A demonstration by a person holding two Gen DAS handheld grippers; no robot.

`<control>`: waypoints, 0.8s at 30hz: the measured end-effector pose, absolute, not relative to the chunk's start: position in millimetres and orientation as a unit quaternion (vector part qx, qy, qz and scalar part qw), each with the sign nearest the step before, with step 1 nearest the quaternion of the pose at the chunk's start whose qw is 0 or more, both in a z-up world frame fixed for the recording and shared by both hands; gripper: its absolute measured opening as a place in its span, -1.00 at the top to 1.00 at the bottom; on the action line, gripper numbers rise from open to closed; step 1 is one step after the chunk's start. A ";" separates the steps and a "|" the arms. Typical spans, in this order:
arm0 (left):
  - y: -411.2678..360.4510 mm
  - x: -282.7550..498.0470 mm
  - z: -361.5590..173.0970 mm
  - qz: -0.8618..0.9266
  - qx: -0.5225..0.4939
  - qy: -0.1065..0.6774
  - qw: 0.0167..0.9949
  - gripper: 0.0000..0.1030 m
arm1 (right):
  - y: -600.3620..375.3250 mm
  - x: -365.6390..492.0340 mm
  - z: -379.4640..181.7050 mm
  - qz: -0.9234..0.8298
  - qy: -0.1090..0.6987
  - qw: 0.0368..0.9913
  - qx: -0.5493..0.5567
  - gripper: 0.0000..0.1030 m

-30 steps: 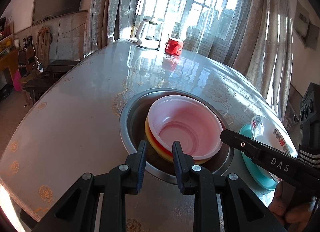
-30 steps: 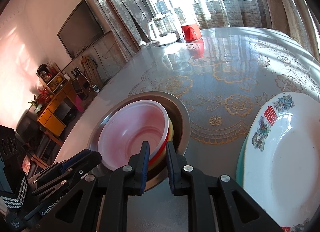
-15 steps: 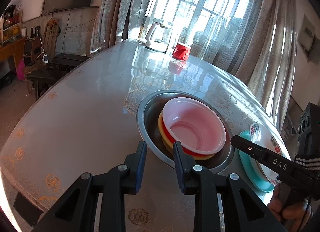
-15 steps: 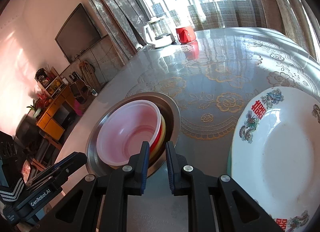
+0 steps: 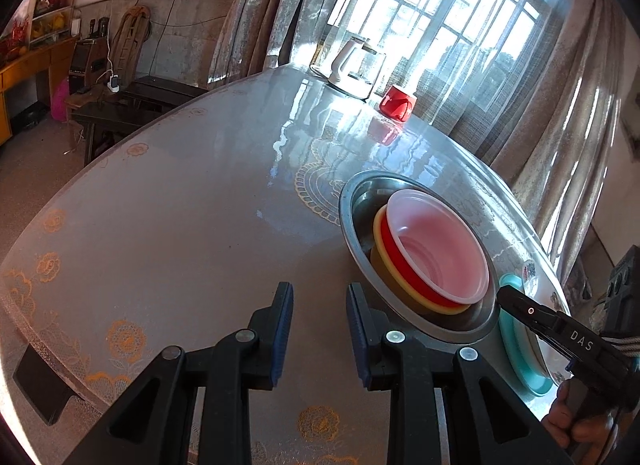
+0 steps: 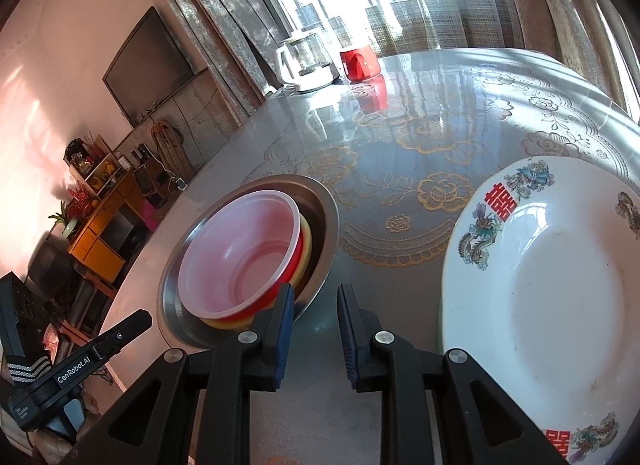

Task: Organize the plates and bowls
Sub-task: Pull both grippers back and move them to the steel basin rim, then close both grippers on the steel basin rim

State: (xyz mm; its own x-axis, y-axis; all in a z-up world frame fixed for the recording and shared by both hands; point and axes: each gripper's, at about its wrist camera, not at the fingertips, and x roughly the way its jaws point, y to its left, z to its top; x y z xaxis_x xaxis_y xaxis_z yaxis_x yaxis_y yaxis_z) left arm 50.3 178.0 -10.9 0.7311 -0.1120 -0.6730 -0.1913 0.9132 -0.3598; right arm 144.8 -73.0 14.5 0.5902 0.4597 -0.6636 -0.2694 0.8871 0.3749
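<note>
Teal plate (image 5: 516,349) mostly hidden under white plate (image 6: 560,297); left hand-held gripper (image 5: 319,297) released, right hand-held gripper (image 6: 314,301) opening, both empty.

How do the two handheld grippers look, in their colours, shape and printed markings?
Both grippers are black plastic with angular cut-out linkages and silver round pivot pins. The left gripper and the right gripper carry ribbed blue pads on the inner faces of the jaws. From the side, one shows white lettering "DAS", the other "GenRobot.AI". A black band with grey-white stripes sits near each handle.
</note>
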 end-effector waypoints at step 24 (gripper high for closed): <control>174.1 97.3 -5.0 -0.003 -0.169 0.369 0.914 0.47 | -68.1 168.9 22.0 0.196 0.420 0.882 0.081 0.58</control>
